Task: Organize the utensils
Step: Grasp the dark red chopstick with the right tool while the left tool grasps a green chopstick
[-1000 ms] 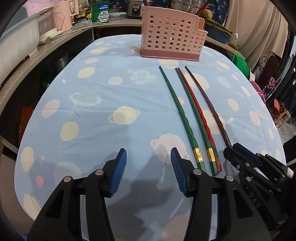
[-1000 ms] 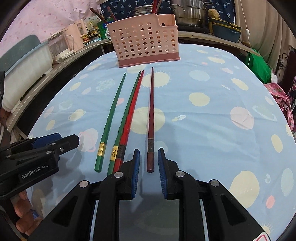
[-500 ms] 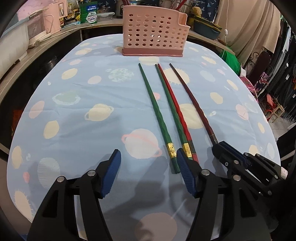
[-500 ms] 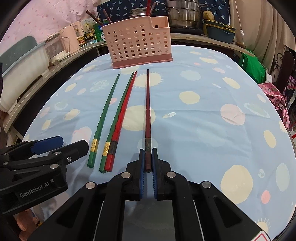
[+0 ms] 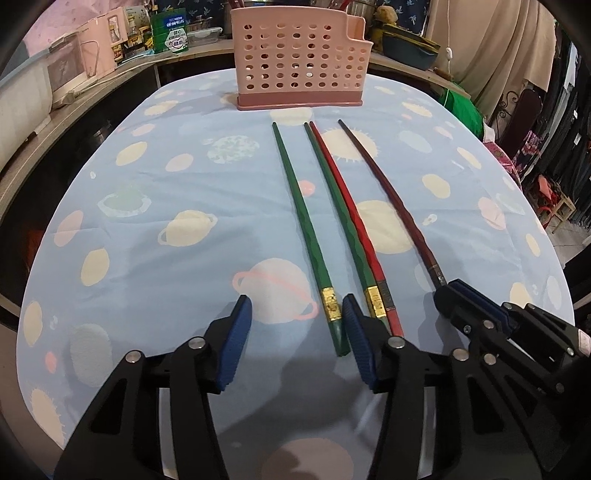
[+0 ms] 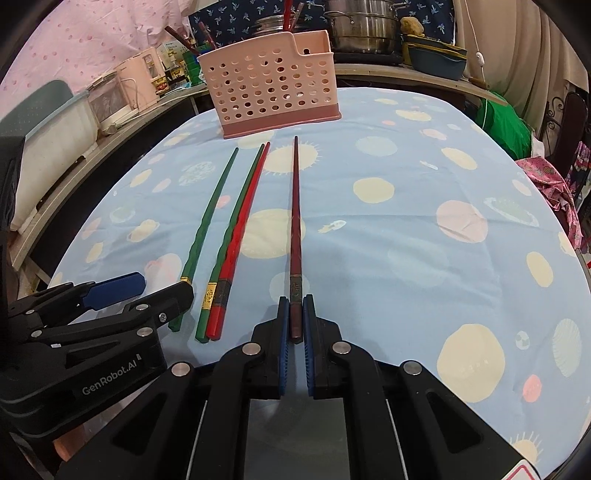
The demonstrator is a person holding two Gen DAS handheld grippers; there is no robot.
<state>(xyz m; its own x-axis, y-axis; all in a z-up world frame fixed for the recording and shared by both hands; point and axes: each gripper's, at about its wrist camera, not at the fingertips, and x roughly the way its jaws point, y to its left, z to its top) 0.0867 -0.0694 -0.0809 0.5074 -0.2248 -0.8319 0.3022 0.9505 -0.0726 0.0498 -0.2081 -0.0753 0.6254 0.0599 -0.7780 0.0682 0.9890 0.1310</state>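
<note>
Several long chopsticks lie side by side on the blue planet-print tablecloth, tips toward a pink perforated holder [image 5: 299, 70] at the far edge. My right gripper [image 6: 295, 325] is shut on the thick end of the dark maroon chopstick [image 6: 295, 221]; that chopstick also shows in the left wrist view [image 5: 391, 206]. My left gripper [image 5: 295, 332] is open, its right pad beside the end of the left green chopstick [image 5: 303, 229]. A second green chopstick [image 5: 340, 214] and a red chopstick [image 5: 354, 229] lie touching each other.
The holder [image 6: 273, 88] stands at the table's far edge. Behind it a counter holds pots [image 6: 362, 26], boxes and a pink appliance [image 5: 92, 55]. Clothes and a green bag [image 6: 506, 125] lie off the table's right side.
My right gripper has closed on the maroon chopstick's end. My left gripper has shifted right, its right pad now next to the left green chopstick's end.
</note>
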